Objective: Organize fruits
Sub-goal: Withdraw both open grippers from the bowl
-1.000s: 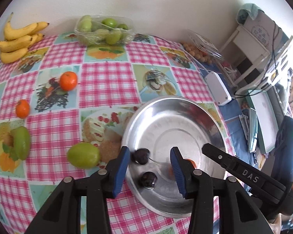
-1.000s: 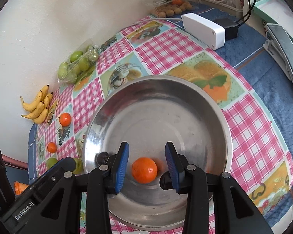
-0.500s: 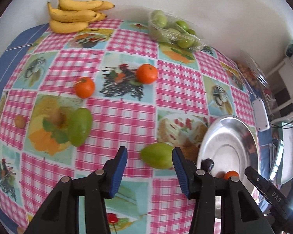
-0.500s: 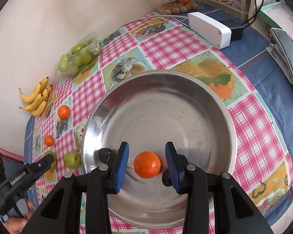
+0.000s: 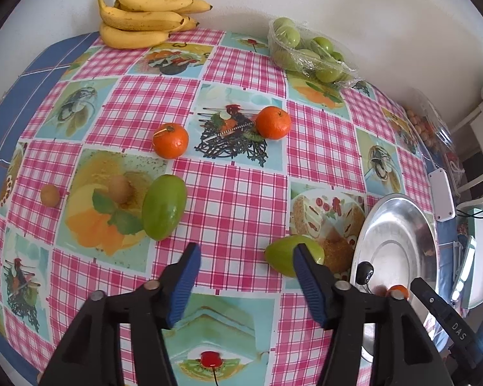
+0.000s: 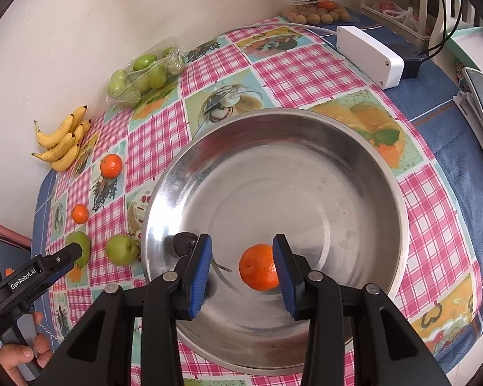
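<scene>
A: Where is the tangerine point(image 6: 259, 271)?
B: In the metal bowl point(image 6: 386, 189), between the opening right gripper point(image 6: 241, 271) jaws.
A: And the left gripper point(image 5: 245, 284)?
B: Opening, empty; a green mango point(image 5: 281, 254) is just beyond its right finger.

home dining table, checked tablecloth point(image 5: 235, 199), bananas point(image 5: 145, 19)

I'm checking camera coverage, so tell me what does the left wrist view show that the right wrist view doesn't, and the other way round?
Left wrist only: two small brown fruits on the tablecloth, and its own left gripper, jaws opening over bare cloth.

Right wrist only: the black power adapter, and the right gripper, jaws opening around the tangerine in the bowl.

Both: bananas, bagged green fruit, two tangerines on the cloth, two green mangoes, steel bowl.
</scene>
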Motion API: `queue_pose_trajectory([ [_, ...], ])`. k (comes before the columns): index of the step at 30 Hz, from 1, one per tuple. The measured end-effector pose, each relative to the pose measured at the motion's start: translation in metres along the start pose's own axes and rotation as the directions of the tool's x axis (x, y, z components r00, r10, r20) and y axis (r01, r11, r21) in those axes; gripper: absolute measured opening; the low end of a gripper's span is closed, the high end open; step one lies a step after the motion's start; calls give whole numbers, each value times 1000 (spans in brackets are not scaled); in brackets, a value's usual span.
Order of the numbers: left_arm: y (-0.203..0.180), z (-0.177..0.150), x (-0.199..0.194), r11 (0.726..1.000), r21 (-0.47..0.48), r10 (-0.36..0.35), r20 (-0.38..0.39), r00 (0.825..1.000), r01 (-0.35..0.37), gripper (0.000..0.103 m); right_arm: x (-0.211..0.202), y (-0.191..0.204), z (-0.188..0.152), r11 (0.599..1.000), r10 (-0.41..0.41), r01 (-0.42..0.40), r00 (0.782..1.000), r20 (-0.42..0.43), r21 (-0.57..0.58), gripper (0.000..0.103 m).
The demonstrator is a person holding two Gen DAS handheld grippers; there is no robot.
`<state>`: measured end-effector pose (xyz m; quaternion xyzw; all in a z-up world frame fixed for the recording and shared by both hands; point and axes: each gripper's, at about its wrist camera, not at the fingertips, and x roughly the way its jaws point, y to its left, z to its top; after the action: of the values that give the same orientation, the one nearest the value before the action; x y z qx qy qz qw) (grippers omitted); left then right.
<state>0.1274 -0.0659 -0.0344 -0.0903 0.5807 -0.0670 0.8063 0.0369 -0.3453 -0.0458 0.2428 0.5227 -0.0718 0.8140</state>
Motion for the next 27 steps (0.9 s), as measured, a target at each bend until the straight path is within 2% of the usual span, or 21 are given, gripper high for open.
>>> queue_pose_trajectory([
  [1, 0, 0, 2, 1000, 1, 10, -7, 1000, -10, 74, 2, 1, 0, 1000, -18, 18, 1000, -5, -3, 53],
  [3, 1, -1, 5, 1000, 0, 24, -17, 1000, -24, 76, 4, 2, 1, 999, -37, 37, 999, -8, -10, 60],
  [5, 3, -2, 8, 999, -9, 33, -28, 999, -33, 80, 5, 3, 1, 999, -42, 42, 999, -9, -16, 60],
  [7, 6, -3, 10, 999, -17, 37, -35, 999, -37, 85, 6, 4, 1, 998, -50, 50, 999, -8, -27, 69],
  [9, 8, -3, 13, 999, -21, 43, -39, 998, -44, 92, 7, 6, 1, 998, -57, 57, 998, -7, -37, 73],
  [12, 10, -4, 15, 998, -25, 53, -36, 998, -54, 100, 9, 7, 1, 997, -61, 60, 998, -11, -48, 75],
  [14, 11, -4, 16, 998, -26, 59, -35, 998, -60, 101, 11, 7, 0, 996, -66, 65, 998, -15, -56, 82],
  [26, 16, -6, 23, 997, -30, 76, -40, 996, -77, 103, 19, 9, -2, 995, -69, 66, 997, -30, -77, 84],
  [27, 16, -6, 25, 996, -29, 78, -41, 996, -79, 103, 19, 9, -3, 995, -69, 67, 997, -31, -78, 91],
])
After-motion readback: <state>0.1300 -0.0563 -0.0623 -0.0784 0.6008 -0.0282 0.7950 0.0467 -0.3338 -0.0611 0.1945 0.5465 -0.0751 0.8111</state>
